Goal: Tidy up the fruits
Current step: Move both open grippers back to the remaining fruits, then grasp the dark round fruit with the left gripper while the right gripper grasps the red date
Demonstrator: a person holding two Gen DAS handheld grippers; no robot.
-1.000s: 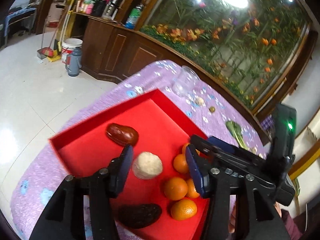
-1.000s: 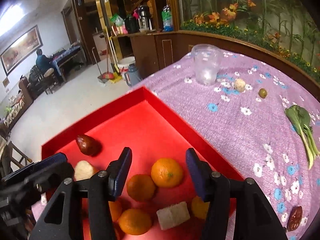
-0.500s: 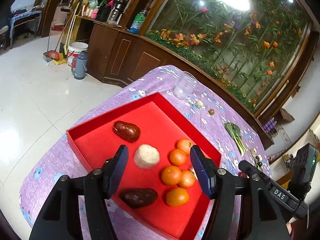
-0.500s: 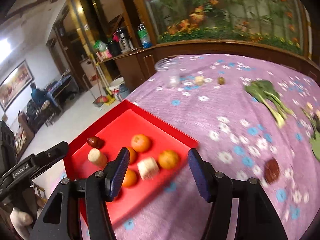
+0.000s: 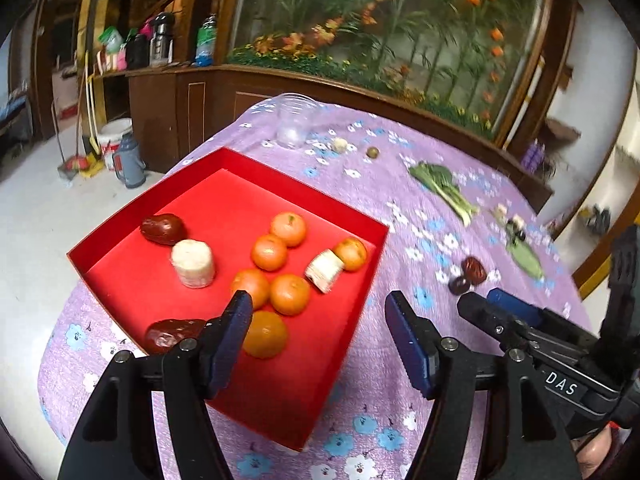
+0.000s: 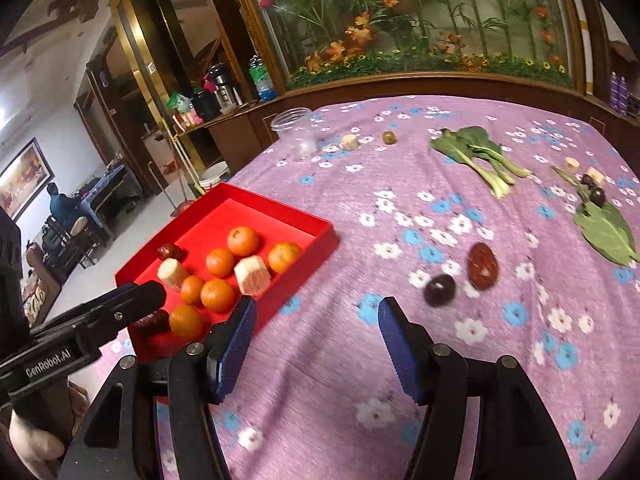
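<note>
both my left gripper [image 5: 318, 338] and my right gripper [image 6: 314, 344] have just been opening and hold nothing. the shallow red cardboard tray [image 6: 320, 236] holds six small round oranges [image 6: 218, 262], two pale cut cylinder pieces [image 6: 252, 276] and two dark red dates [image 5: 163, 229]. one wrinkled red date [image 6: 483, 266] and one dark round fruit [image 6: 439, 289] lie on the purple flowered cloth [image 6: 400, 360], near each other. the round one may roll away if one finger pushes it first.

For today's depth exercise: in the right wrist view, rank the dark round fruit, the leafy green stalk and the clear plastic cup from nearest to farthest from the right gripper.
1. dark round fruit, just ahead of the right gripper.
2. leafy green stalk, mid-table, right of centre.
3. clear plastic cup, at the far edge, left.
</note>
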